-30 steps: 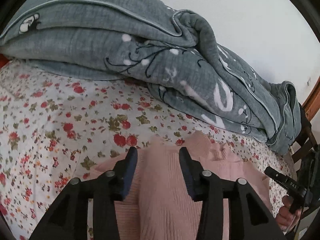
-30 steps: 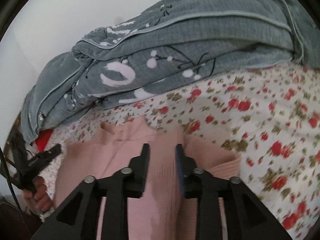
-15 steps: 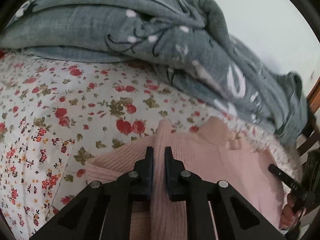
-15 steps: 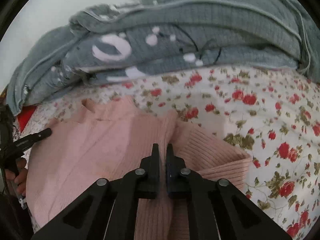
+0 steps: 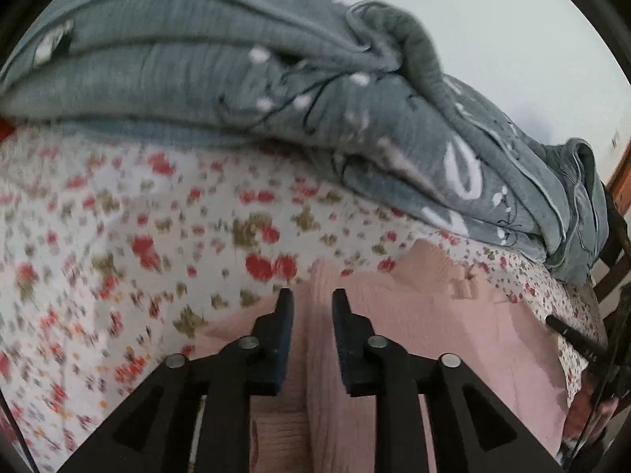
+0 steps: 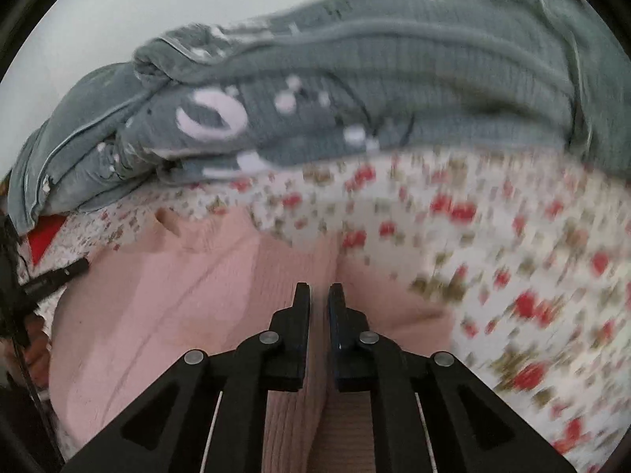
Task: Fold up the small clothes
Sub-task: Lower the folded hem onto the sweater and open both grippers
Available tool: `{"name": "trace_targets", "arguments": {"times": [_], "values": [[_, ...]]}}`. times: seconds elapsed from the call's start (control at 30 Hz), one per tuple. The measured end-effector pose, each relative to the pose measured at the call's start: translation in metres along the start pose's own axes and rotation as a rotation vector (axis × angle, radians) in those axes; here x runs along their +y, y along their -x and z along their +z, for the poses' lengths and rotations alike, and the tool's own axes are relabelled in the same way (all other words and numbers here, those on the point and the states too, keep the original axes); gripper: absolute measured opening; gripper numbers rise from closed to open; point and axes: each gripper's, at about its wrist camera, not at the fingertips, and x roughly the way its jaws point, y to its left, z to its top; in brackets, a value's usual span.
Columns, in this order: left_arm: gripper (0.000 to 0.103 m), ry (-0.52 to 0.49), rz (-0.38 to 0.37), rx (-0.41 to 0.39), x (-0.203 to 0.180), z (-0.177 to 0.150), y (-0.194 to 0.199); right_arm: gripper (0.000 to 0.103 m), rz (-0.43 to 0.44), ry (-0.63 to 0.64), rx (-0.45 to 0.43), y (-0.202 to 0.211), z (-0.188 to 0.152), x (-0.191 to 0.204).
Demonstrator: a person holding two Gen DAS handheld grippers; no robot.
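— Since you ask for the big things first: what carries it all?

— A bed under a white sheet (image 5: 118, 236) printed with red flowers. Along its far edge lies a bulky grey quilt (image 5: 276, 90), folded into thick rolls, with white shapes on it. Both views are blurred over the sheet.

— And the garment?

— A pink ribbed knit top (image 5: 453, 335) lies on the sheet at the near edge, in front of the quilt and apart from it. Its neckline points toward the quilt (seen from the left wrist, a small tab sticks up there).

— The grippers?

— The left gripper (image 5: 308, 303) has a raised ridge of the pink knit between its fingers; the jaws are opening, a narrow gap. Whether the pads press the fabric, I cannot tell for certain, though the ridge fills the gap. The right gripper (image 6: 318, 295) stands almost closed, its jaws parting slightly, with a fold of the same top (image 6: 177, 315) pinched up between them.

— Anything smaller?

— From the right wrist, the other gripper's black finger (image 6: 59, 274) pokes in over the top's far side, with a hand (image 6: 37, 349) below it.
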Motion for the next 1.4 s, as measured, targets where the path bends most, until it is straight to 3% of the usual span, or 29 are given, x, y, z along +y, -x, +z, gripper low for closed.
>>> {"name": "trace_targets", "arguments": {"times": [0.1,0.17,0.27,0.33,0.5,1.4], "values": [[0.026,-0.079,-0.054,0.012,-0.018,0.009,0.0,0.015,0.017,0.09,-0.044,0.012,0.012,0.017],[0.026,-0.136,-0.07,0.018,-0.03,0.007,-0.008,0.02,0.061,0.111,-0.021,0.002,0.014,0.024],[0.026,-0.162,-0.005,0.058,-0.035,-0.001,-0.029,0.02,0.042,0.105,0.066,-0.033,0.005,0.023],[0.026,-0.144,0.006,0.089,-0.028,-0.007,-0.04,0.019,0.042,0.059,0.135,-0.053,-0.002,0.012],[0.026,-0.069,-0.057,0.087,-0.015,-0.011,-0.046,0.017,0.045,0.02,0.094,-0.048,-0.006,0.005],[0.028,-0.104,-0.032,0.077,-0.019,-0.014,-0.045,0.017,0.021,0.059,0.095,-0.054,-0.007,0.01]]}}
